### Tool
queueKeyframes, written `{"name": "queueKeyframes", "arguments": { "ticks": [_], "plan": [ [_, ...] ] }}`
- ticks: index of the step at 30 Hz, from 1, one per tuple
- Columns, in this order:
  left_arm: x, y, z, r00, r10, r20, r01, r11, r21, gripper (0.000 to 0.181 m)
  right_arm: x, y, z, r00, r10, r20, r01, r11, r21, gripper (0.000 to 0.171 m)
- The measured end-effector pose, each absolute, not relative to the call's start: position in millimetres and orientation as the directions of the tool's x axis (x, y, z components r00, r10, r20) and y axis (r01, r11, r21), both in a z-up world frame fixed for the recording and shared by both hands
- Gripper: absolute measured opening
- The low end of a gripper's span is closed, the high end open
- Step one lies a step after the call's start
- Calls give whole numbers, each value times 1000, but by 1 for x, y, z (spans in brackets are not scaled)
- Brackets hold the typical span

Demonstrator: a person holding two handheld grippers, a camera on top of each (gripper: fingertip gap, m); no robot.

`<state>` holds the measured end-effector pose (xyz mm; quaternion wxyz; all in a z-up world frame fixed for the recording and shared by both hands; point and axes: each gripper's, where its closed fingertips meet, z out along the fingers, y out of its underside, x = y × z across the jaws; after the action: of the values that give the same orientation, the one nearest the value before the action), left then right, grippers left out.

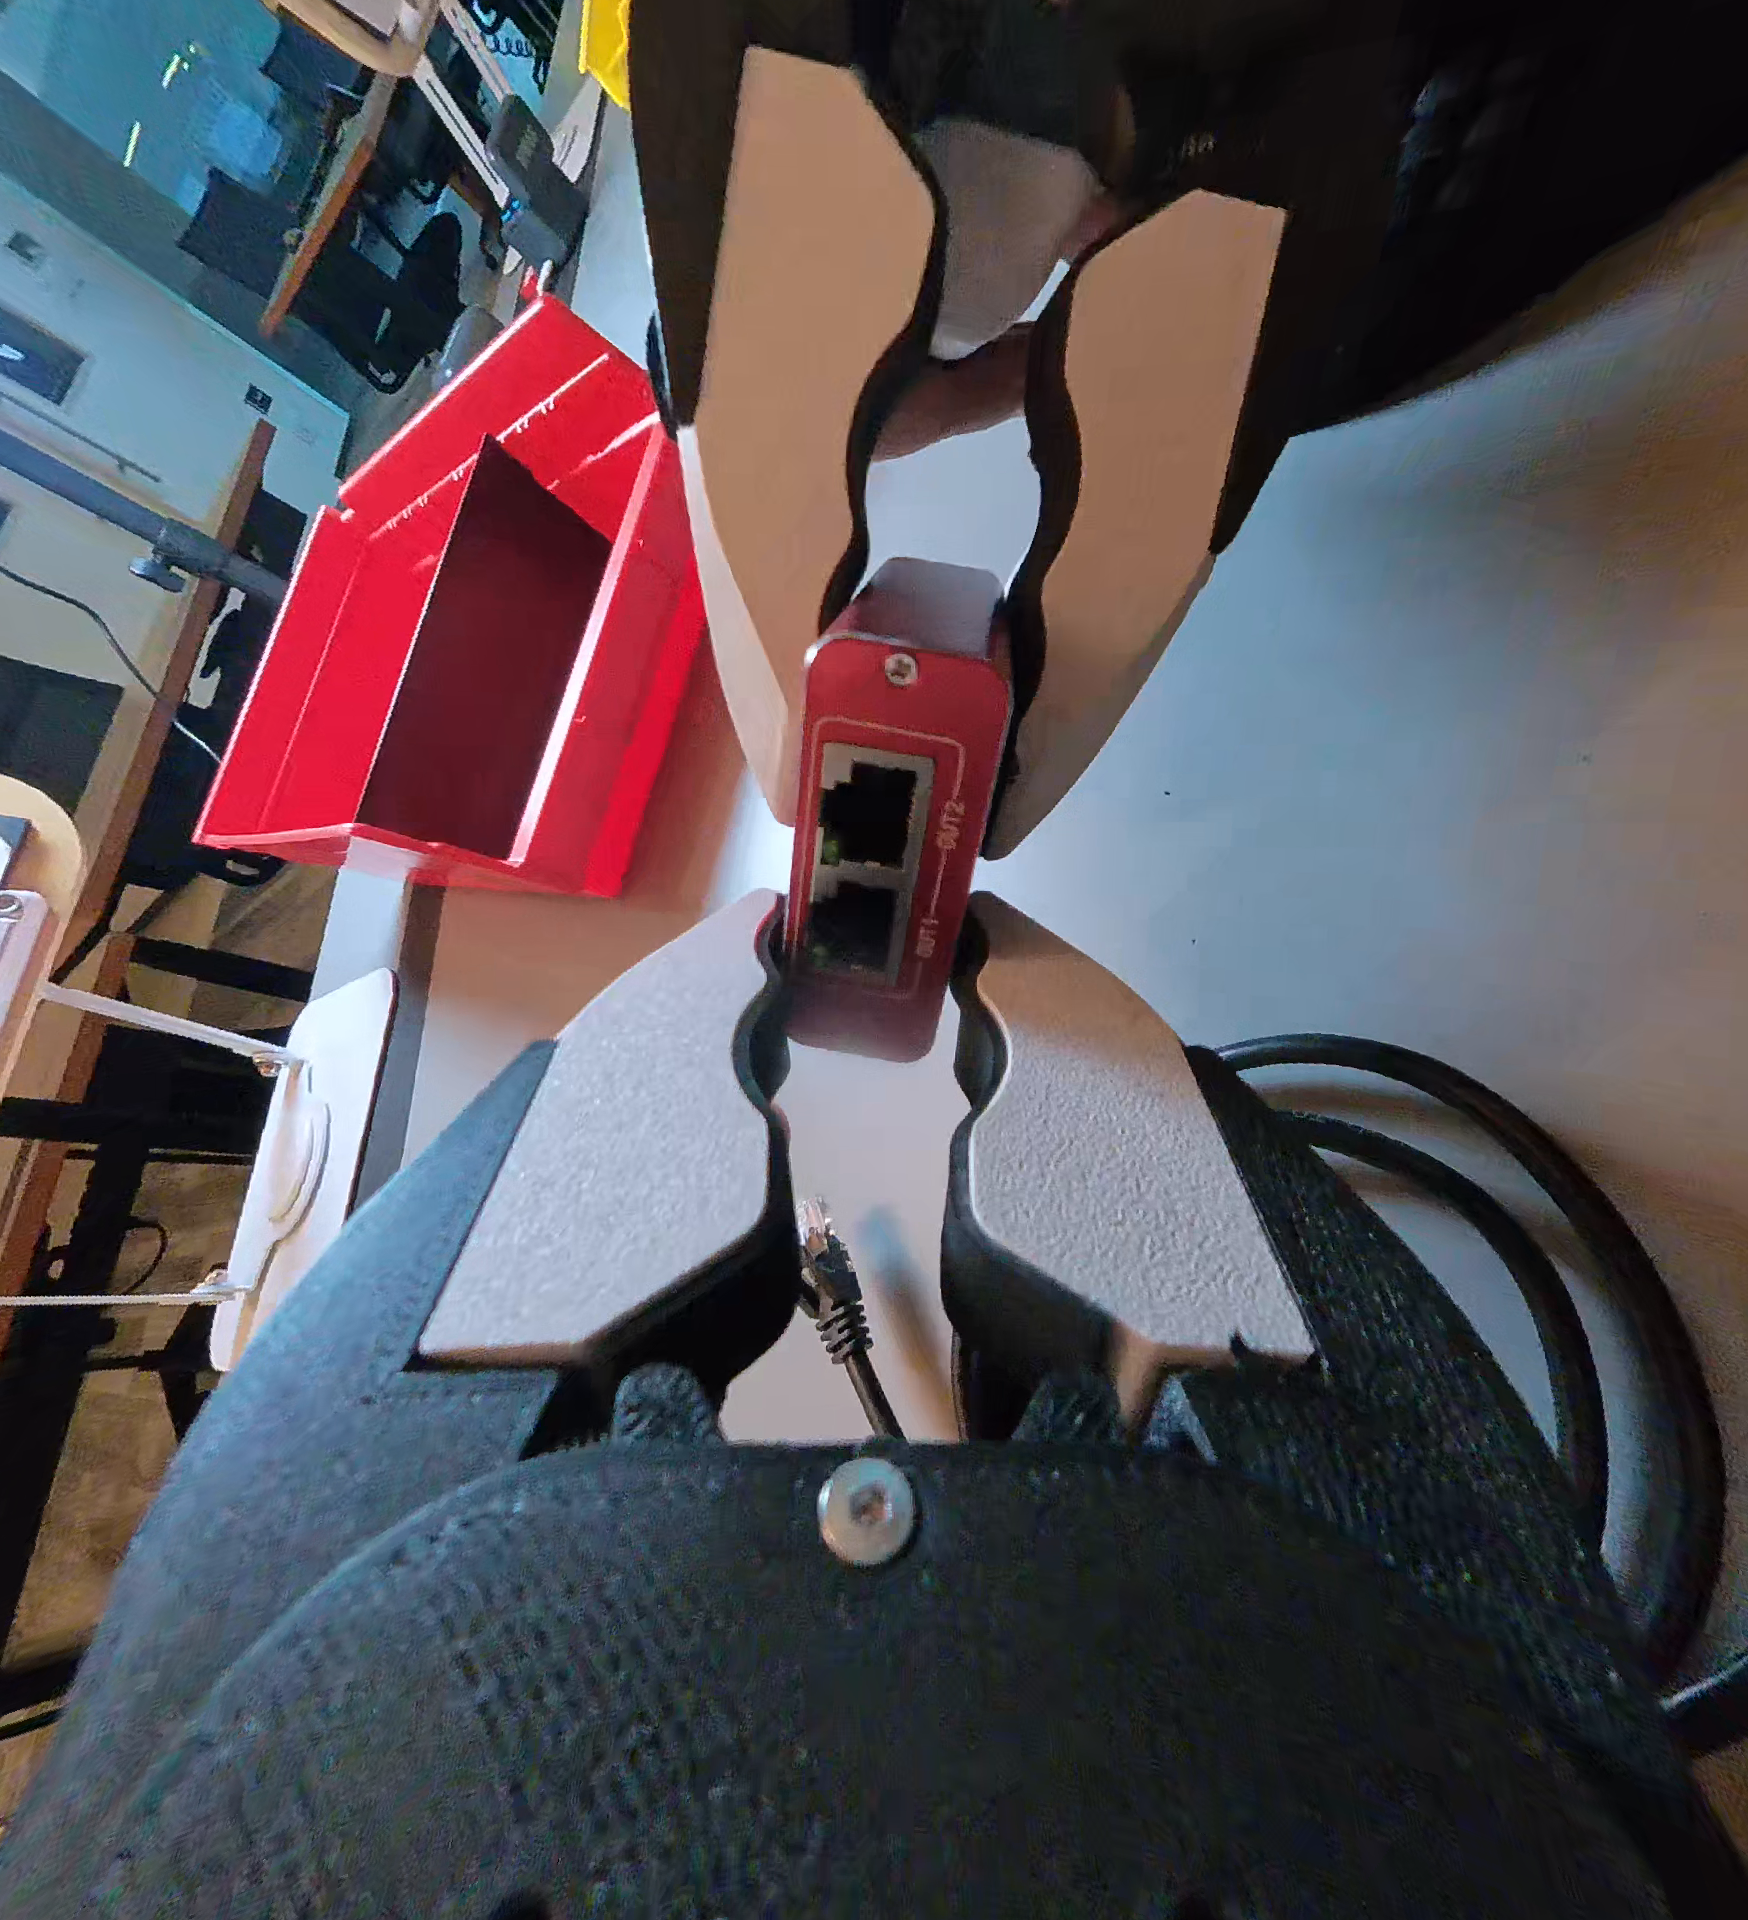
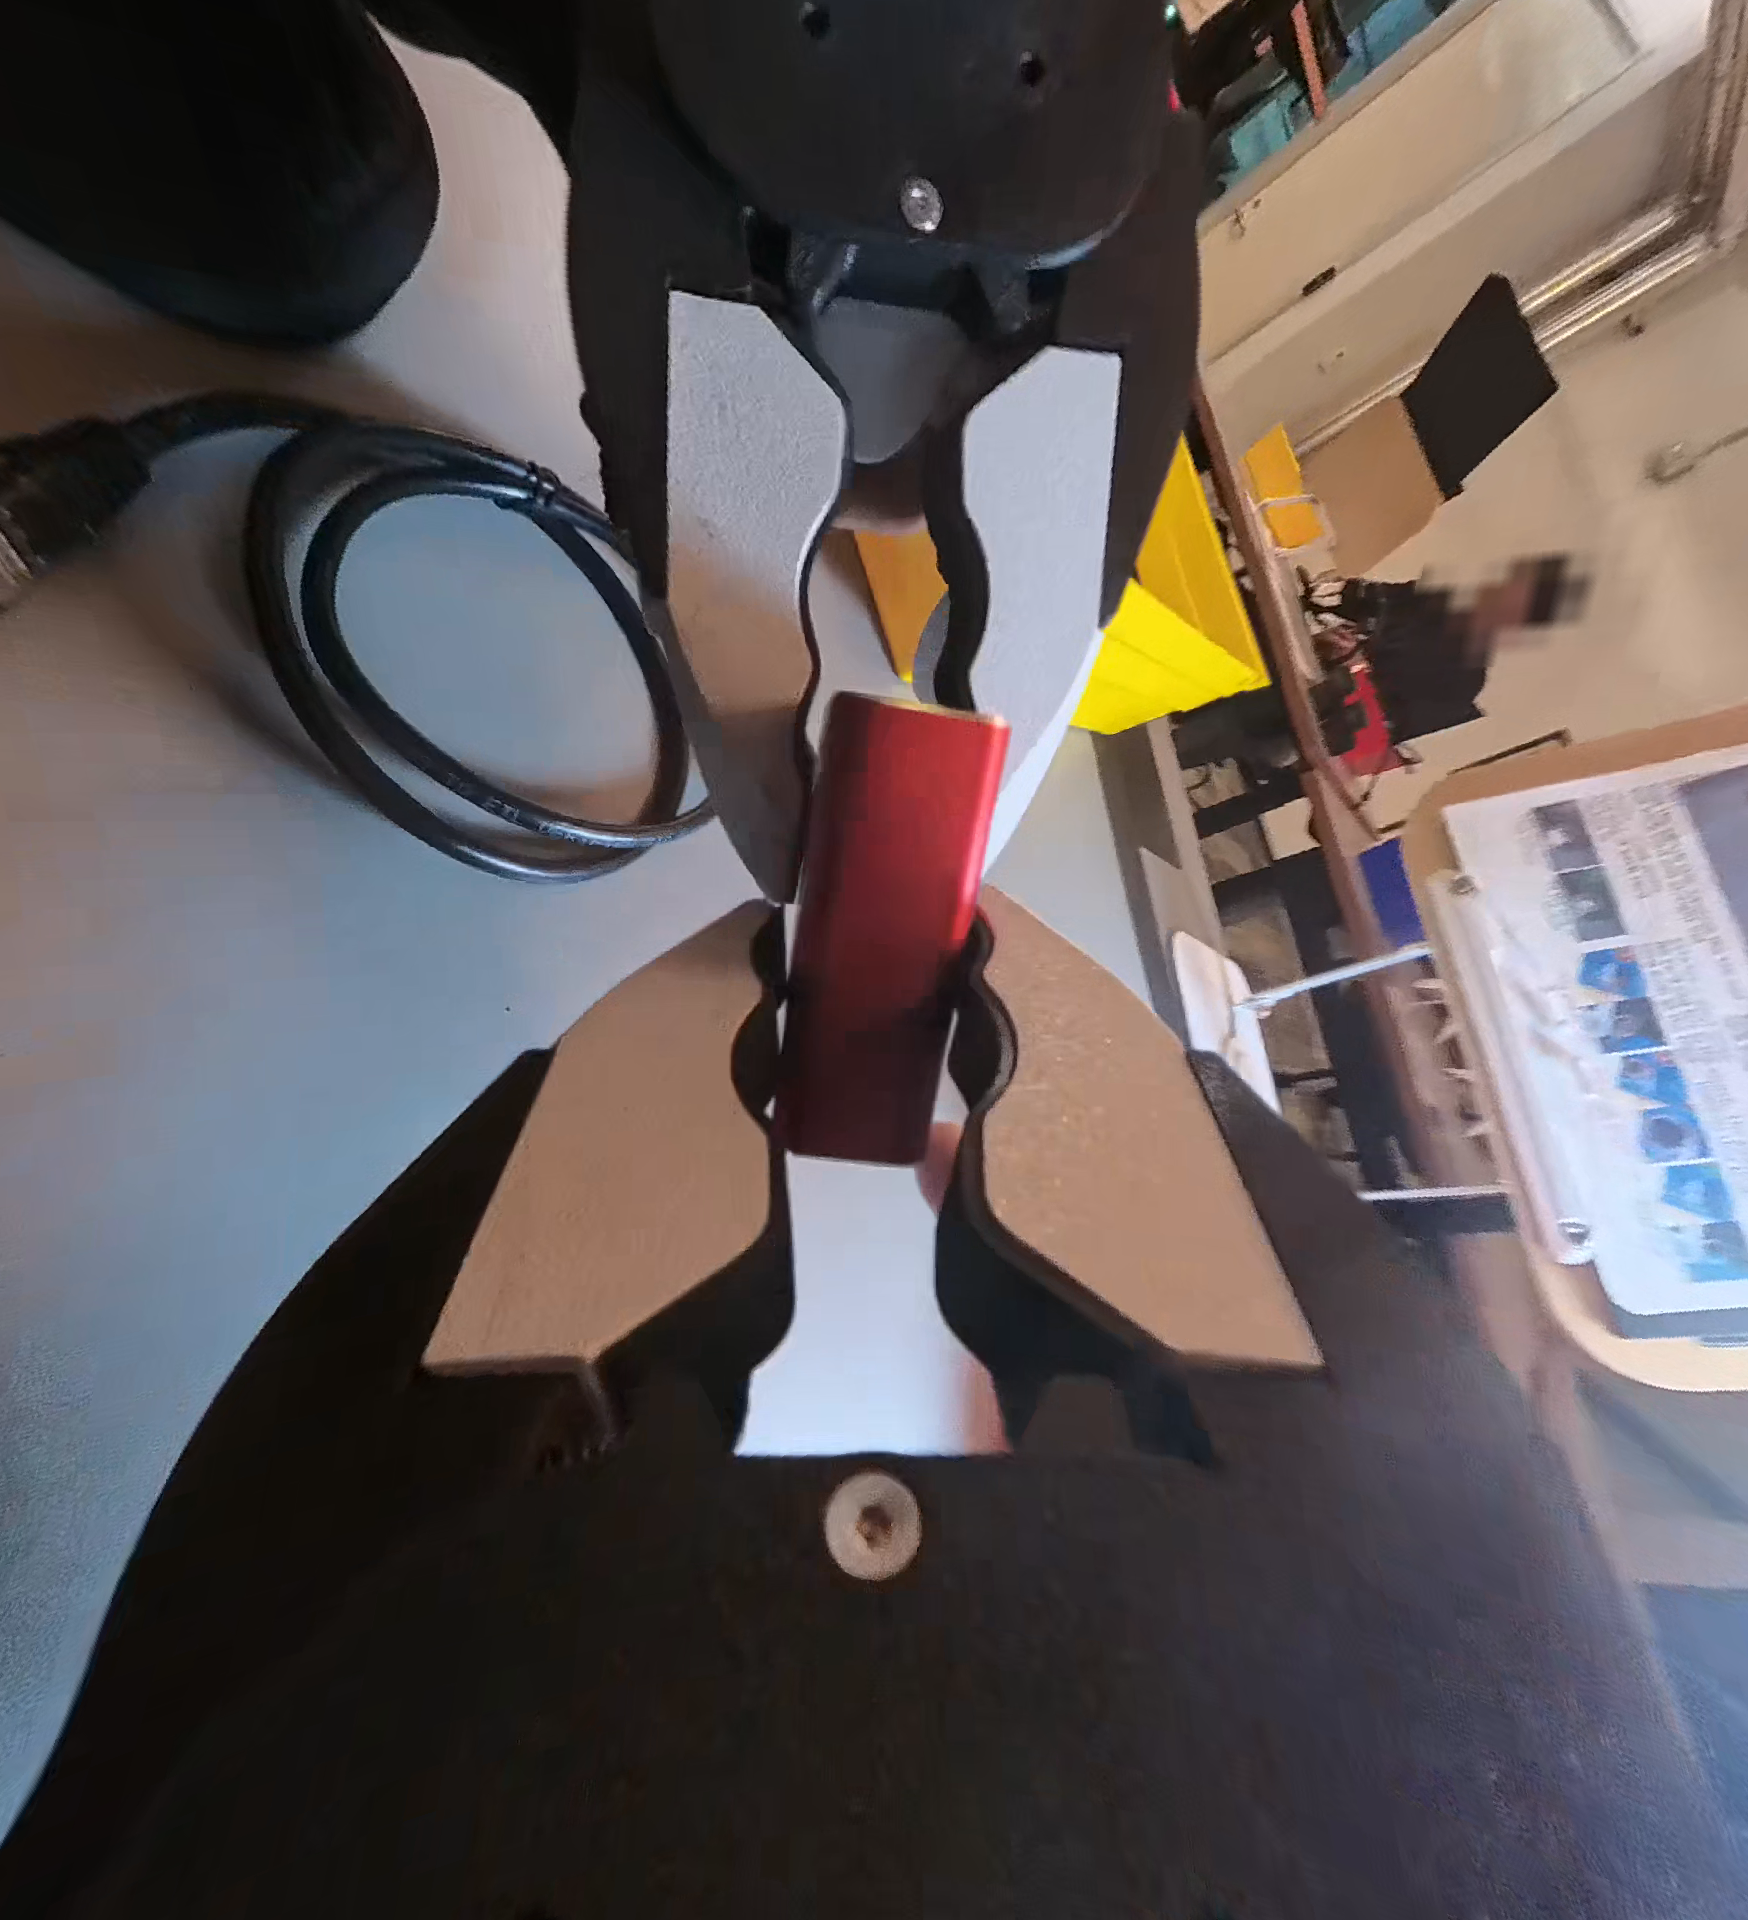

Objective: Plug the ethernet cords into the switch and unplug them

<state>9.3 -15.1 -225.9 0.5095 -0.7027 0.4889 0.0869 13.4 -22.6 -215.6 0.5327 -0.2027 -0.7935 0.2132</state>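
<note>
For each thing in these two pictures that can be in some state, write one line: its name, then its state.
red switch: gripped at both ends, both ports empty
left gripper: shut on the switch
right gripper: shut on the switch
ethernet plug: unplugged, on table
black cable: coiled
red bin: empty

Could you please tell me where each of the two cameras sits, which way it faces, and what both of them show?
Left wrist view: rides on the left gripper, looking along its jaws at the port face of the red switch; the right gripper faces it from beyond.
Right wrist view: rides on the right gripper, looking at the switch's plain red side; the left gripper sits opposite.
Shared: both grippers clamping the switch from opposite ends, the coiled black ethernet cord, the white table.
</note>
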Motion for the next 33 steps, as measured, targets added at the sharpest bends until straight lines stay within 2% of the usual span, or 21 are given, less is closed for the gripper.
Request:
{"name": "queueKeyframes", "arguments": {
  "ticks": [2, 5, 8, 11, 15, 16, 18, 21, 23, 26, 33],
  "plan": [
    [7, -12, -227, 539, -589, -602, -760, -32, -649, 29, 12, -20, -215, -324, 505, 800, 122, 861, -494, 28],
    [-9, -8, -227, 701, -574, -424, -616, -186, -766, 38, 9, -7, -213, -281, 486, 828, 176, 874, -453, 28],
    [-51, -6, -222, 852, -463, -245, -428, -344, -836, 38, 11, 15, -204, -214, 518, 828, 181, 854, -488, 28],
    [-76, -13, -246, 916, -395, -62, -284, -533, -797, 39, 13, 36, -199, -147, 522, 840, 182, 849, -496, 28],
    [-84, -19, -287, 918, -390, -67, -334, -672, -661, 34, 13, 41, -200, -134, 506, 852, 133, 861, -491, 28],
    [-86, -19, -293, 919, -388, -74, -341, -686, -643, 31, 13, 41, -201, -136, 501, 855, 125, 864, -487, 27],
    [-86, -18, -297, 924, -379, -59, -326, -695, -641, 11, 13, 40, -203, -145, 490, 859, 115, 871, -477, 27],
    [-86, -16, -286, 921, -383, -63, -324, -668, -671, 11, 14, 41, -204, -143, 478, 867, 105, 878, -467, 27],
    [-76, -17, -270, 919, -394, 3, -275, -648, -710, 11, 13, 43, -205, -140, 452, 881, 99, 892, -442, 28],
    [-56, -19, -252, 902, -421, 91, -227, -643, -731, 11, 6, 49, -212, -156, 370, 916, 109, 928, -357, 27],
    [-38, -17, -261, 899, -410, 158, -217, -726, -652, 11, -20, 46, -251, -257, 143, 956, 89, 988, -124, 27]
  ]
}}
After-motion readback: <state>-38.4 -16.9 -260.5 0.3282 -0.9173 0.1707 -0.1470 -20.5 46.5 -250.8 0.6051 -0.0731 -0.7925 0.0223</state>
